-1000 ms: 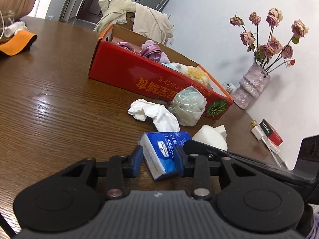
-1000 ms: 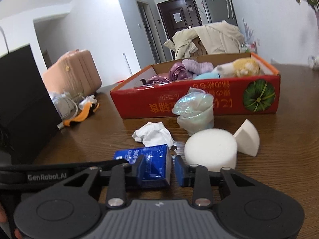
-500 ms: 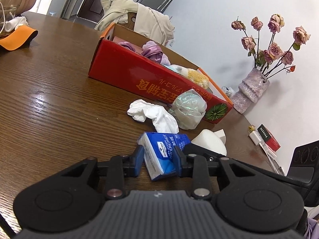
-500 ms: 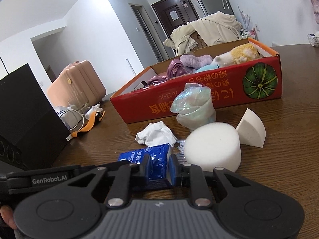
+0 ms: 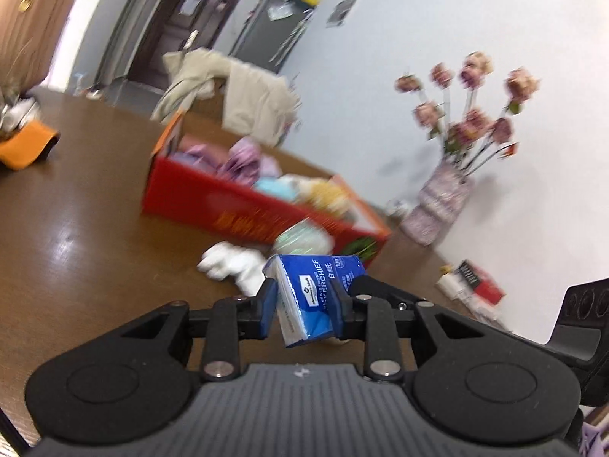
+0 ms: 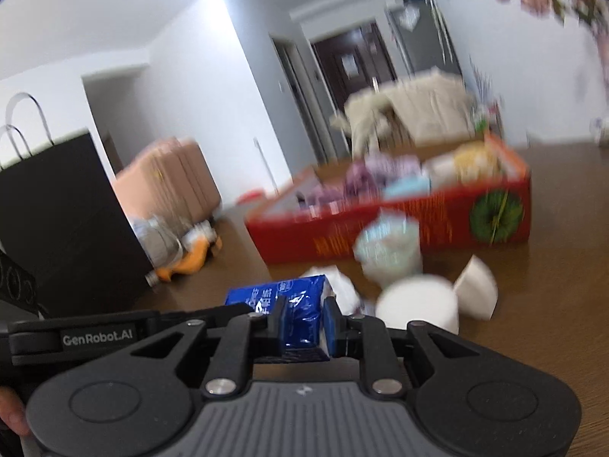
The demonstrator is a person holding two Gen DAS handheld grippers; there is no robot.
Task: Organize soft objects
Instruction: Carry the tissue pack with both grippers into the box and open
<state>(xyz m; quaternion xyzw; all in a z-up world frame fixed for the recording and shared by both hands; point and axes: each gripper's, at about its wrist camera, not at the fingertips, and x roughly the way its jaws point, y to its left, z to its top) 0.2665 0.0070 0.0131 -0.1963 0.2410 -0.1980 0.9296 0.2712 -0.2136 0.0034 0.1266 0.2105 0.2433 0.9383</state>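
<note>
I see both my left gripper [image 5: 304, 306] and right gripper [image 6: 304, 321] clamped on the blue tissue pack [image 5: 318, 293], the left's jaws closing further, red box [image 5: 236, 213] at twelve o'clock.

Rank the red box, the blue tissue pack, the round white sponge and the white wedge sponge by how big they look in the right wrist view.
1. red box
2. blue tissue pack, though nearness to the camera inflates it
3. round white sponge, close to the pack, so unsure
4. white wedge sponge

One tissue pack [image 5: 318, 297], two white sponges [image 6: 418, 301], one red box [image 6: 399, 224], one vase [image 5: 437, 205], one crumpled tissue [image 5: 232, 266].
</note>
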